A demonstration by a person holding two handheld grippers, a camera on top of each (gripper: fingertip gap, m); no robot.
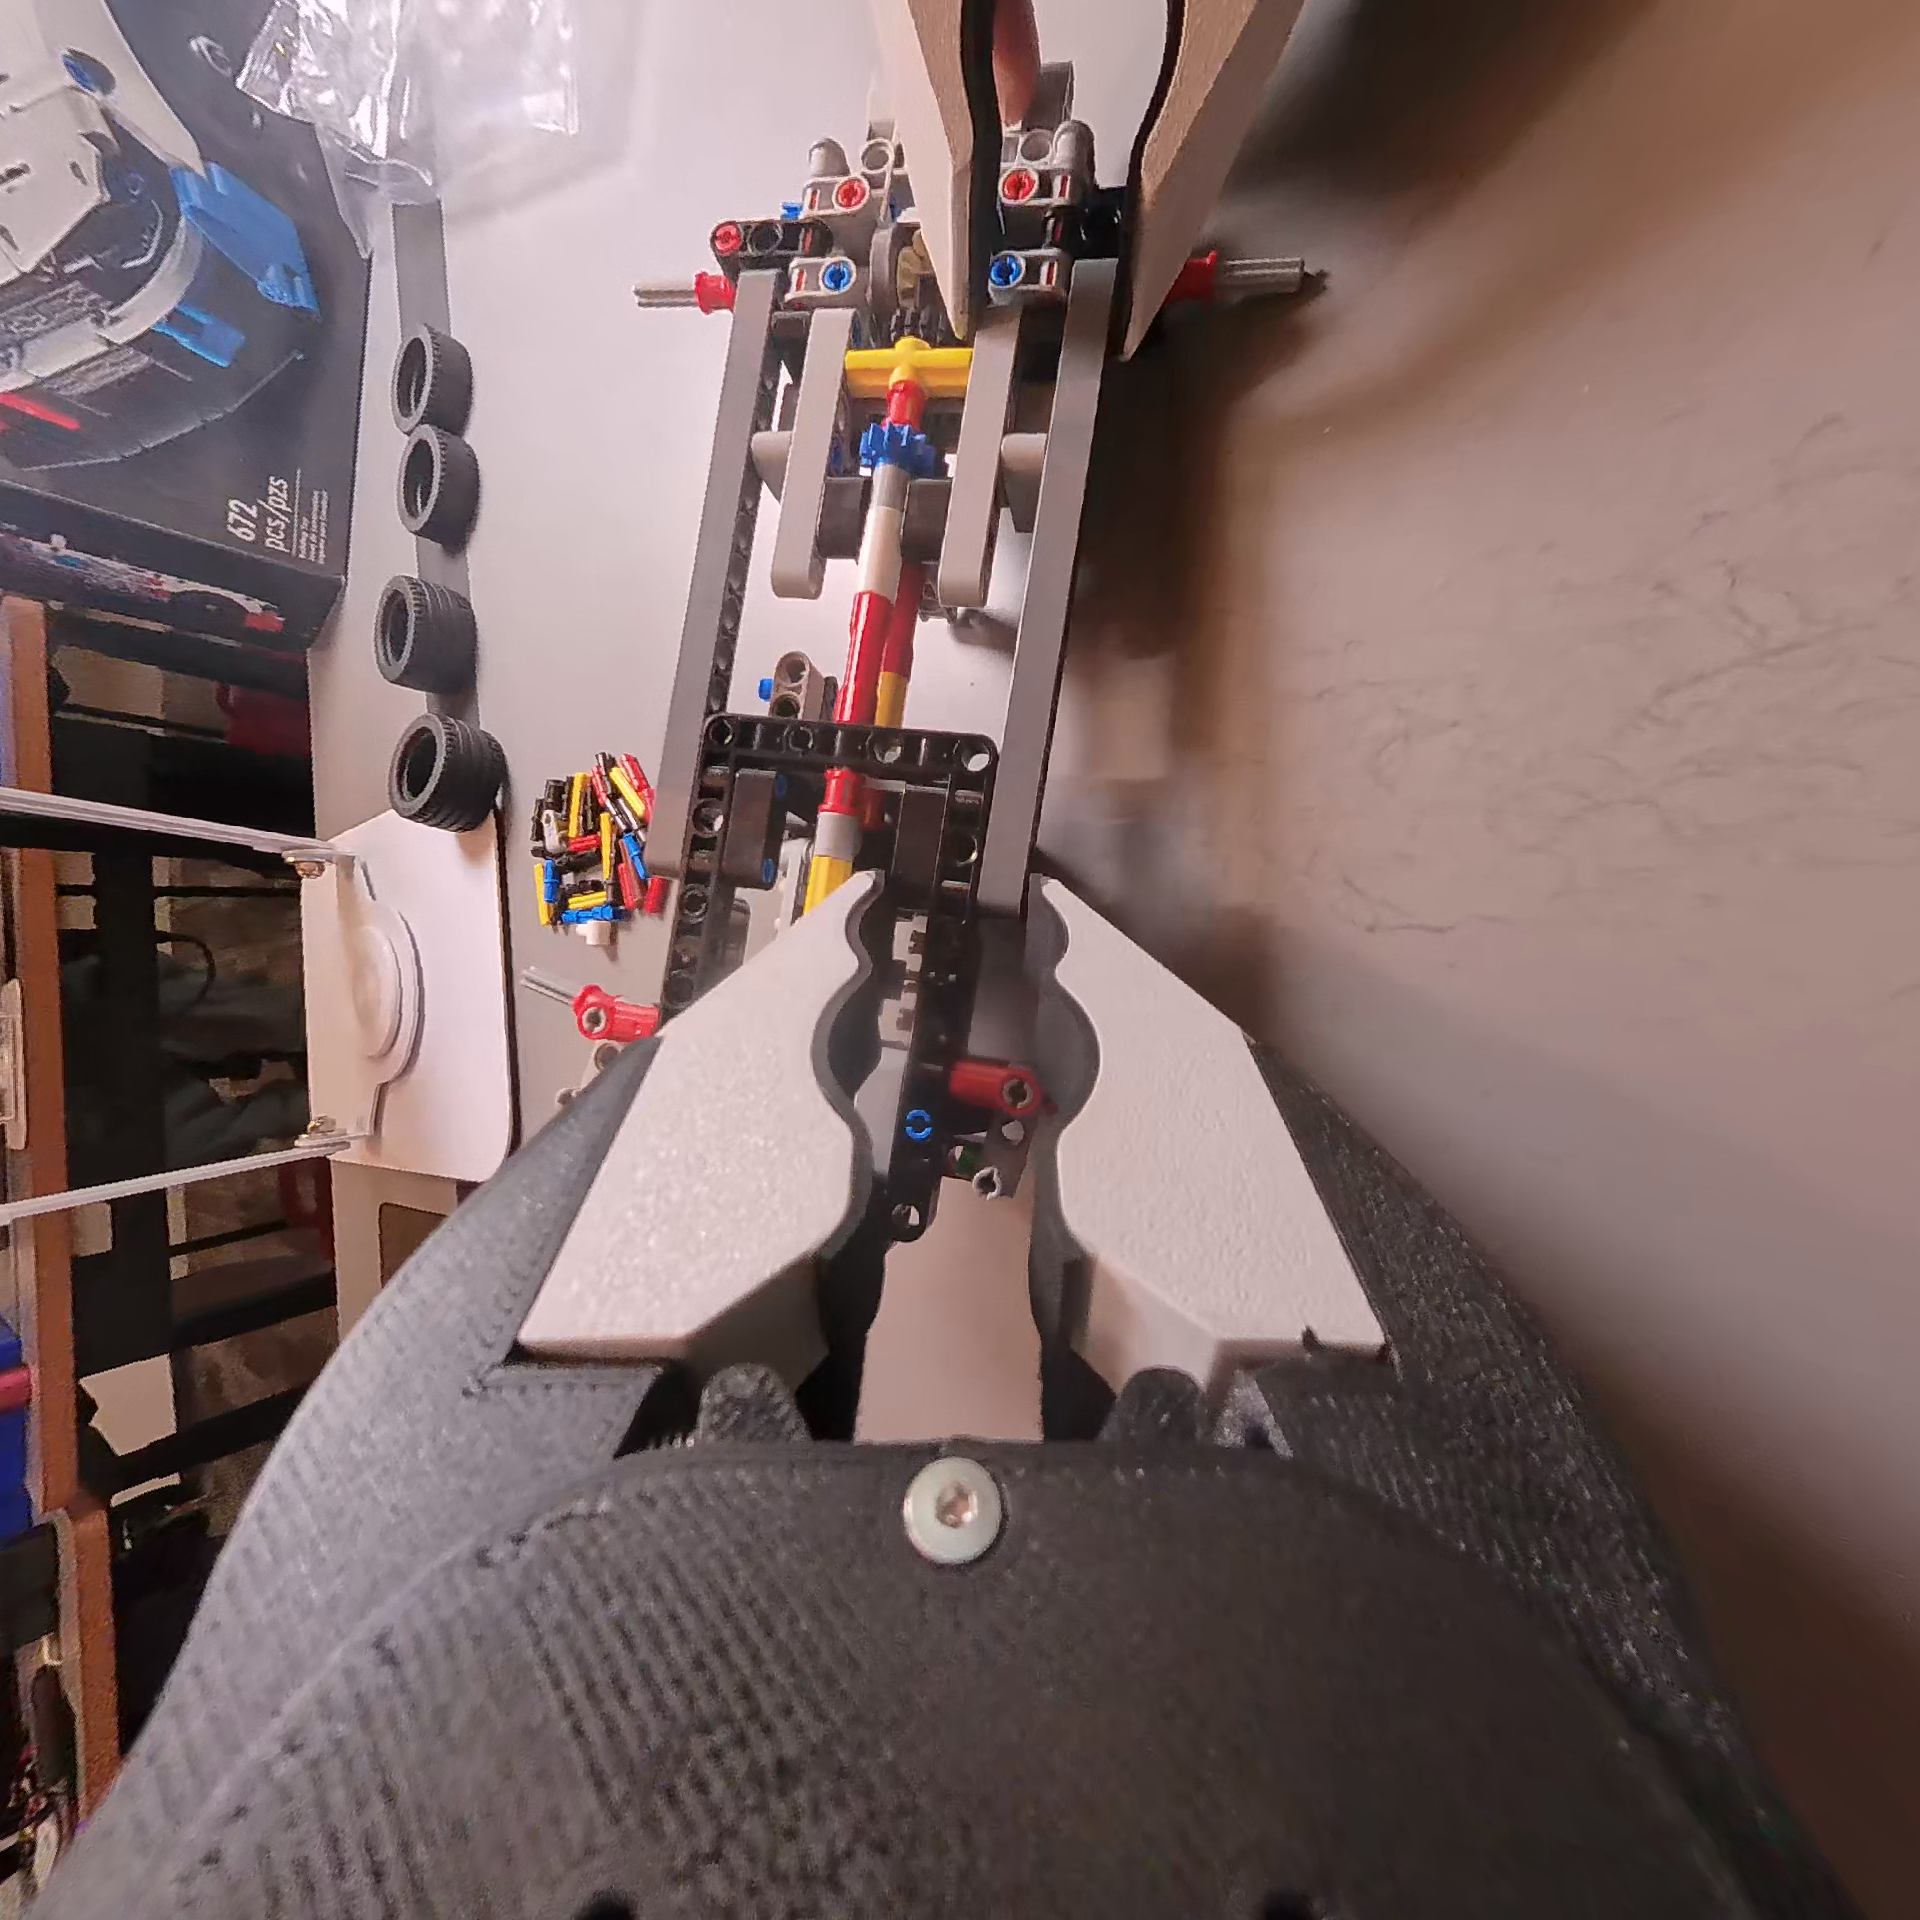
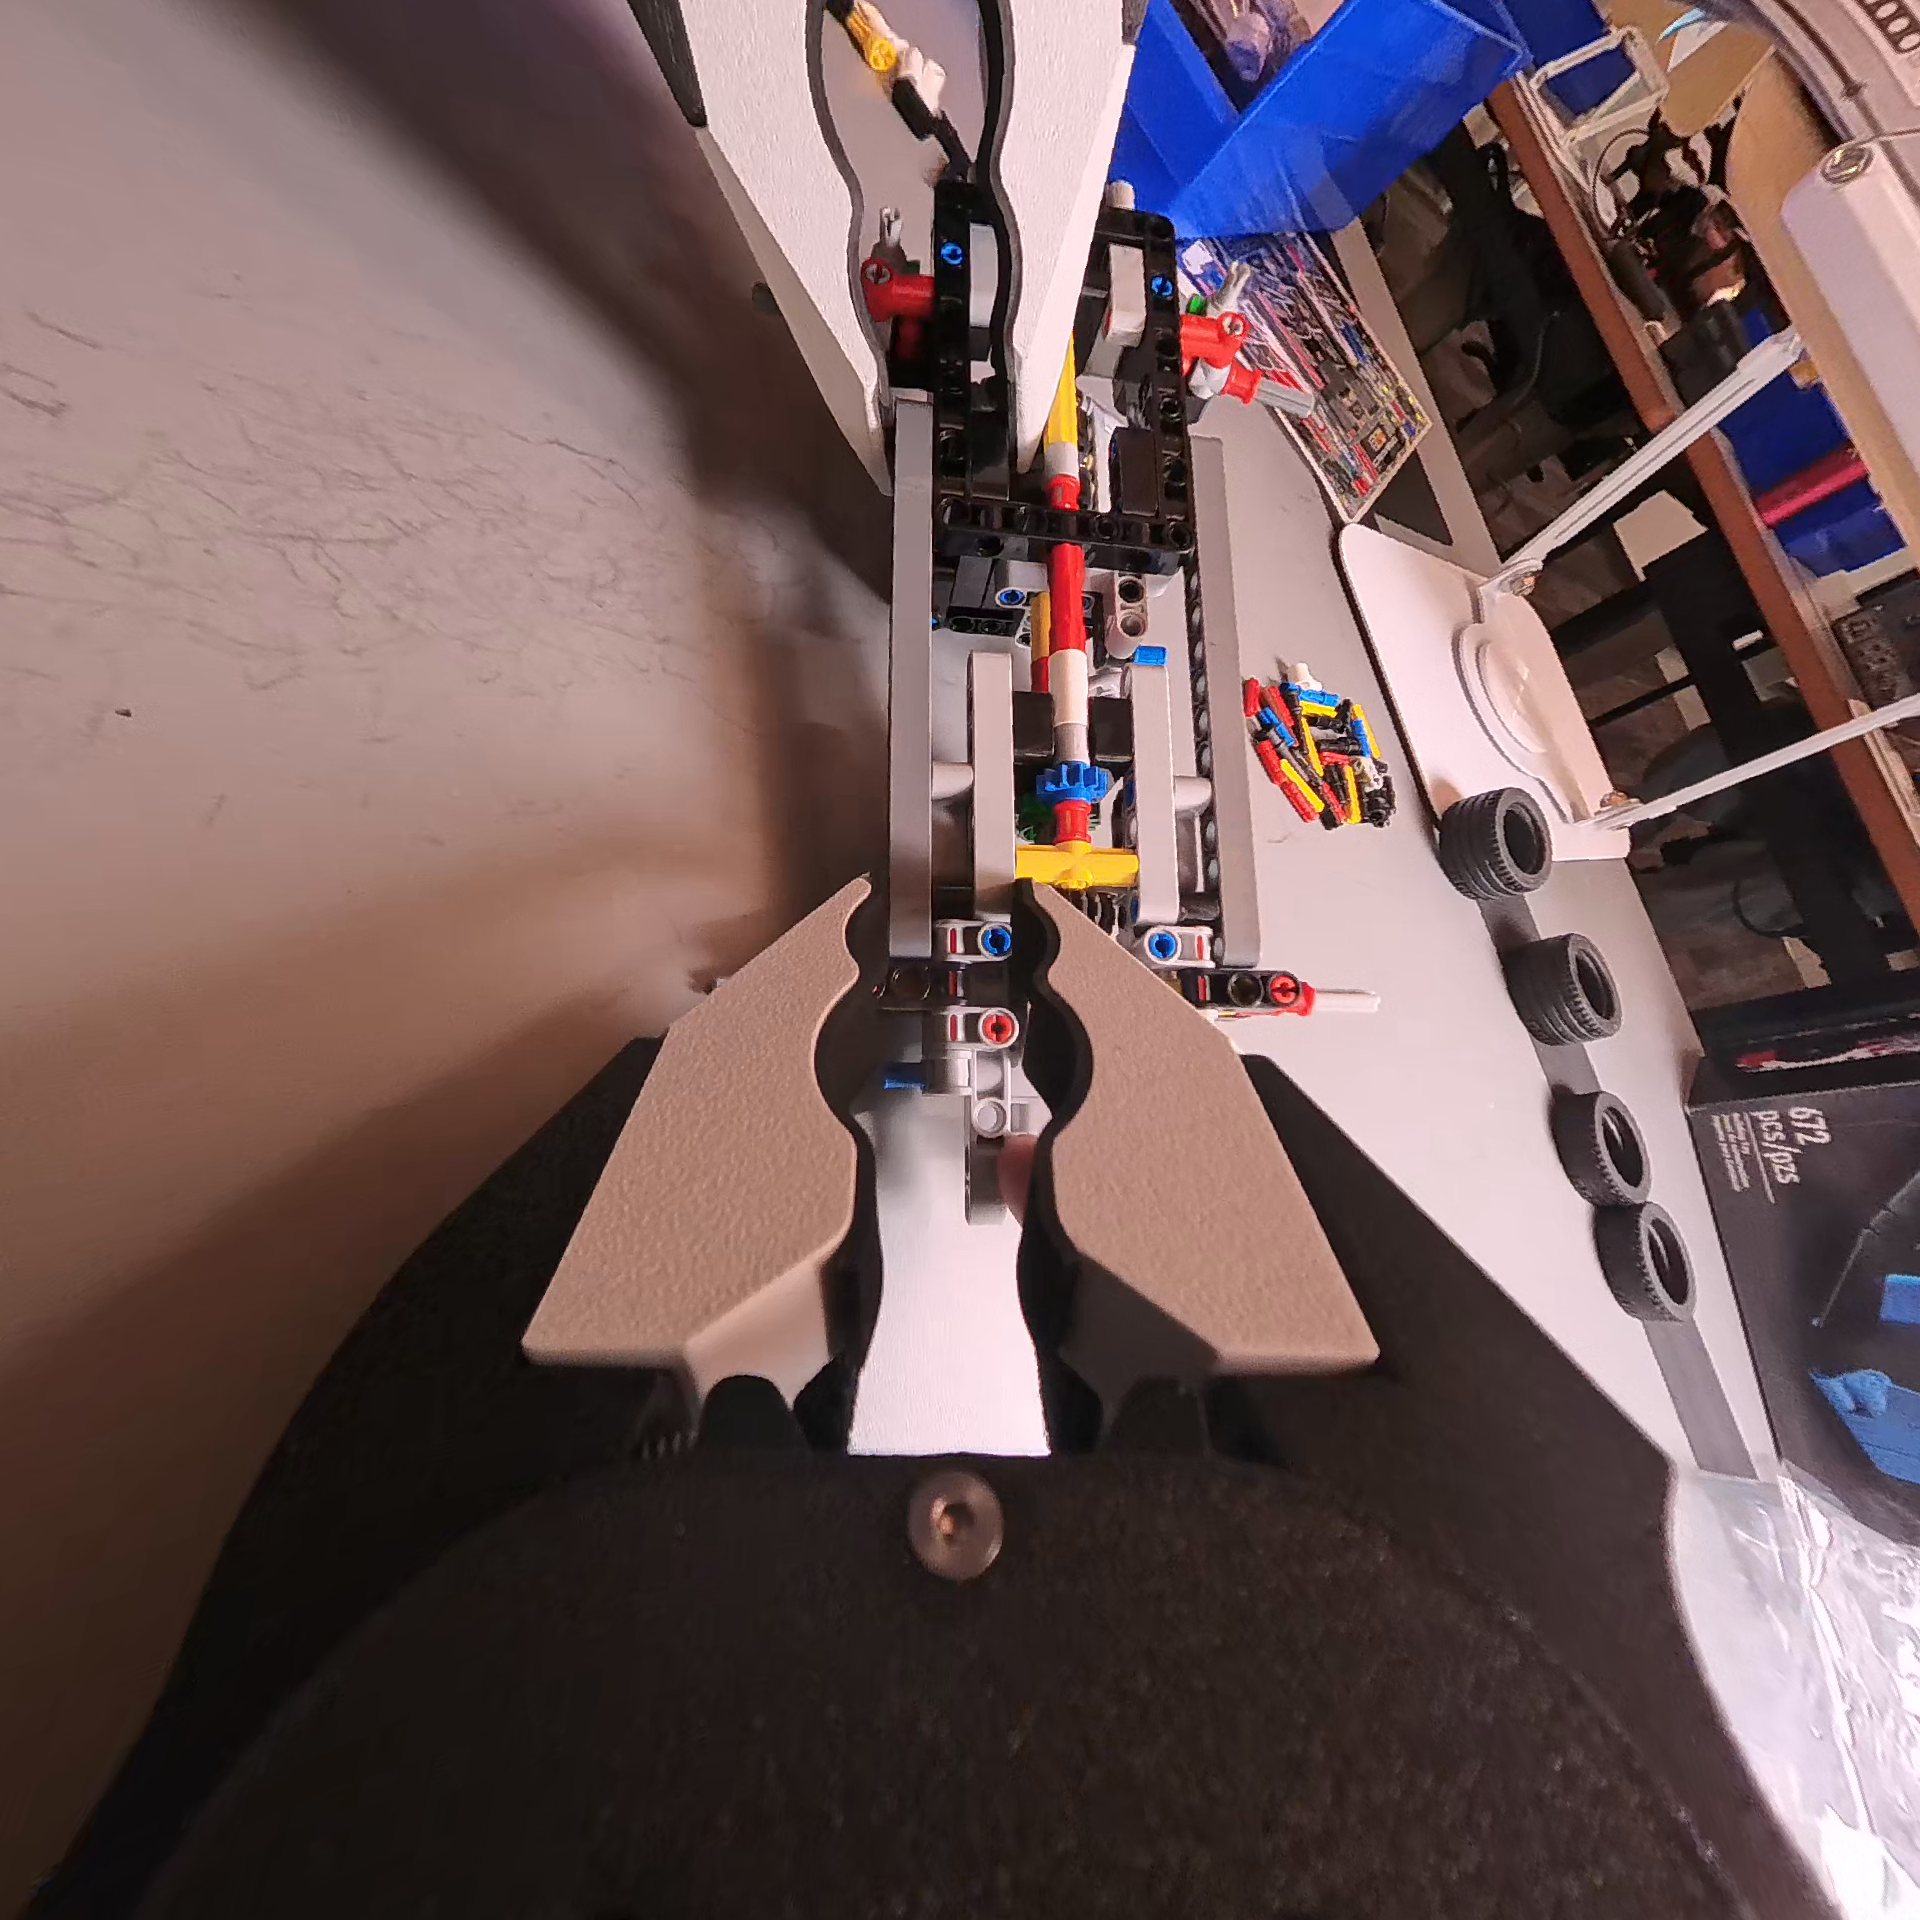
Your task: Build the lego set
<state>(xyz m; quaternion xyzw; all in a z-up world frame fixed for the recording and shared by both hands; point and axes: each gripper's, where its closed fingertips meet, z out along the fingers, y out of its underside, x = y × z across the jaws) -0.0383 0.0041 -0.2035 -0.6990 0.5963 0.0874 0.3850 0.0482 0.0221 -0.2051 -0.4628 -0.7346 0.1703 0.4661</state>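
Note:
A long lego chassis (image 1: pixel 1039 582) of grey beams has a black frame (image 1: pixel 842 743) at one end and a red and yellow axle (image 1: pixel 862 665) down its middle. My left gripper (image 1: pixel 956 906) is shut on the black frame end. My right gripper (image 2: pixel 948 909) is shut on the opposite grey end of the chassis (image 2: pixel 912 675), by blue and red pins. Each gripper also shows at the far end in the other's view: the right (image 1: pixel 1039 156) in the left wrist view, the left (image 2: pixel 987 208) in the right wrist view. A blue gear (image 2: pixel 1070 779) and a yellow cross piece (image 2: pixel 1075 862) sit near the right gripper.
Several black tyres (image 1: pixel 431 384) (image 2: pixel 1496 842) lie in a row on the grey table (image 2: pixel 1382 1039). A pile of small coloured pins (image 1: pixel 592 842) (image 2: pixel 1320 758) lies beside the chassis. The set's dark box (image 1: pixel 156 312) (image 2: pixel 1829 1247), a white lamp base (image 2: pixel 1496 686), a blue bin (image 2: pixel 1330 104) and a beige wall (image 1: pixel 1558 623) surround it.

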